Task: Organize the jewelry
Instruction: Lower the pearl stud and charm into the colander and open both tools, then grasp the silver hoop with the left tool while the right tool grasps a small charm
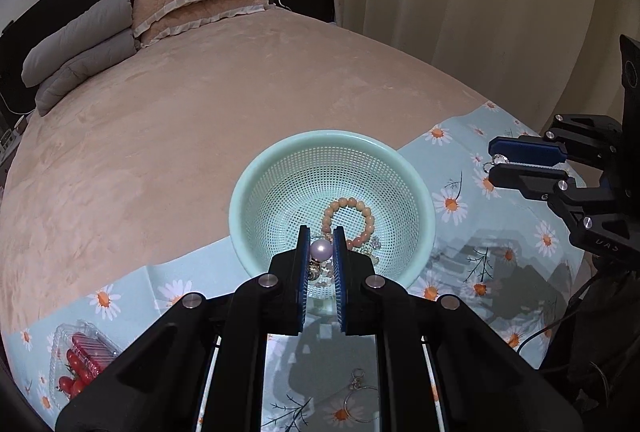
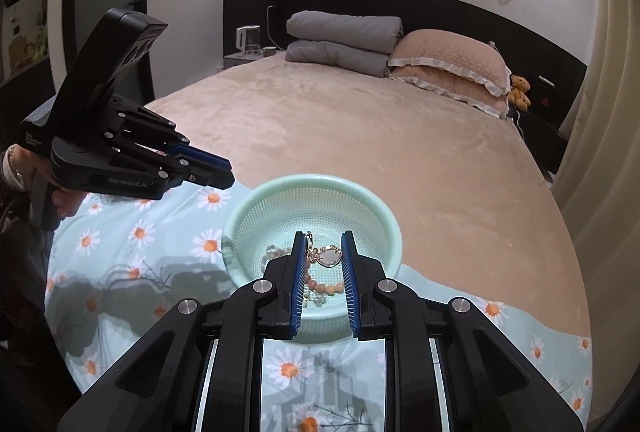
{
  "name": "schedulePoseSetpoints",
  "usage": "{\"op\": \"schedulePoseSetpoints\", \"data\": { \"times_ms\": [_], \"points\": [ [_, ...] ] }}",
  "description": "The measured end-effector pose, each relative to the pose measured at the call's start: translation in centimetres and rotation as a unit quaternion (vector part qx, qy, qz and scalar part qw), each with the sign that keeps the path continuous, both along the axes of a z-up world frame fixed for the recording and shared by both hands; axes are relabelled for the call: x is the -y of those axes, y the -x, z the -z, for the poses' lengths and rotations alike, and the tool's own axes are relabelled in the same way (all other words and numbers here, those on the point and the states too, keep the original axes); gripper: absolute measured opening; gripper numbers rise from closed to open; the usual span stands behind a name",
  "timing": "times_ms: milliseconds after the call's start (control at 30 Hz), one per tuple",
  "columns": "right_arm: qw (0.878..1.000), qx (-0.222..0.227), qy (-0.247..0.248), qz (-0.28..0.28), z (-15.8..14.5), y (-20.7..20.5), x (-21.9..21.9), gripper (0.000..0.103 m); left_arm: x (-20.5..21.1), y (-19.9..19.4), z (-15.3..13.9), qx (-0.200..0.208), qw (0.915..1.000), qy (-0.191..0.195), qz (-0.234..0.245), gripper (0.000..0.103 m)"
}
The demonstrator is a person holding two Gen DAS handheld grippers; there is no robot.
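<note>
A mint-green mesh basket [image 1: 280, 160] sits on a daisy-print cloth and also shows in the right wrist view [image 2: 372, 208]. In it lie a peach bead bracelet [image 1: 347, 216] and other small pieces. My left gripper [image 1: 321, 232] is shut on a pearl earring [image 1: 321, 250] above the basket's near side. My right gripper [image 2: 323, 237] is shut on a gold earring with a round pendant [image 2: 329, 257] over the basket; it also shows in the left wrist view [image 1: 493, 162]. A hoop earring [image 1: 360, 406] lies on the cloth below my left gripper.
The daisy-print cloth [image 1: 452, 152] covers the foot of a bed with a pink blanket [image 1: 200, 104]. A clear box of cherry tomatoes [image 1: 78, 360] lies at the left on the cloth. Pillows are at the bed's head; curtains hang at the right.
</note>
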State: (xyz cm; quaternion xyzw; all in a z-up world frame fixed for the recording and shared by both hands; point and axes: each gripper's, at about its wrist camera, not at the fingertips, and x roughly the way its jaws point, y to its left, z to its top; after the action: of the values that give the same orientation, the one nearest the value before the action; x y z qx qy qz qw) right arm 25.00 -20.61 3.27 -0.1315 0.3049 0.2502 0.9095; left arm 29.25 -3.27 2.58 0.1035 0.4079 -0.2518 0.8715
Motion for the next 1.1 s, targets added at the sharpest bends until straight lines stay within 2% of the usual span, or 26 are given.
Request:
{"op": "schedulePoseSetpoints", "data": {
  "times_ms": [233,500,600,633,667,700,733,800,867,967,1100],
  "points": [
    [1.000,-0.027,-0.011,0.002,2.2,-3.0,-0.6,0.016,0.7,-2.2,3.1,-0.029,0.9995,0.004,0.009,0.012],
    [0.998,-0.061,-0.015,0.005,5.5,-5.4,-0.9,0.017,2.0,-3.5,5.9,-0.052,0.9985,-0.010,0.018,0.011],
    [0.997,-0.071,-0.013,0.011,6.5,-6.0,-0.9,0.020,2.2,-3.7,6.6,-0.057,0.9982,-0.010,0.018,0.013],
    [0.997,-0.074,-0.010,0.012,6.8,-6.0,-0.9,0.027,2.0,-3.7,6.7,-0.051,0.9985,-0.014,0.014,0.016],
    [0.997,-0.071,-0.006,0.018,6.9,-5.9,-0.8,0.046,1.8,-3.7,6.6,-0.042,0.9989,-0.020,0.005,0.035],
    [0.998,-0.060,-0.002,0.032,6.9,-5.8,-0.6,0.067,1.4,-3.5,6.4,-0.030,0.9993,-0.022,-0.005,0.061],
    [0.998,-0.048,-0.003,0.042,6.8,-5.5,-0.3,0.073,0.8,-3.3,6.0,-0.017,0.9995,-0.021,-0.016,0.070],
    [0.998,-0.039,-0.016,0.042,6.3,-5.0,0.2,0.080,-0.5,-3.0,5.1,-0.002,0.9995,-0.016,-0.027,0.077],
    [0.998,-0.039,-0.013,0.049,6.1,-4.7,0.5,0.084,-1.5,-2.5,4.9,0.005,0.9991,-0.031,-0.028,0.087],
    [0.998,-0.036,-0.006,0.050,5.7,-4.1,0.3,0.084,-3.1,-1.8,5.0,0.010,0.9972,-0.056,-0.048,0.089],
    [0.998,-0.038,-0.008,0.051,5.2,-3.1,-0.3,0.084,-5.4,-0.5,5.0,-0.006,0.9961,-0.051,-0.072,0.092]
  ]
}}
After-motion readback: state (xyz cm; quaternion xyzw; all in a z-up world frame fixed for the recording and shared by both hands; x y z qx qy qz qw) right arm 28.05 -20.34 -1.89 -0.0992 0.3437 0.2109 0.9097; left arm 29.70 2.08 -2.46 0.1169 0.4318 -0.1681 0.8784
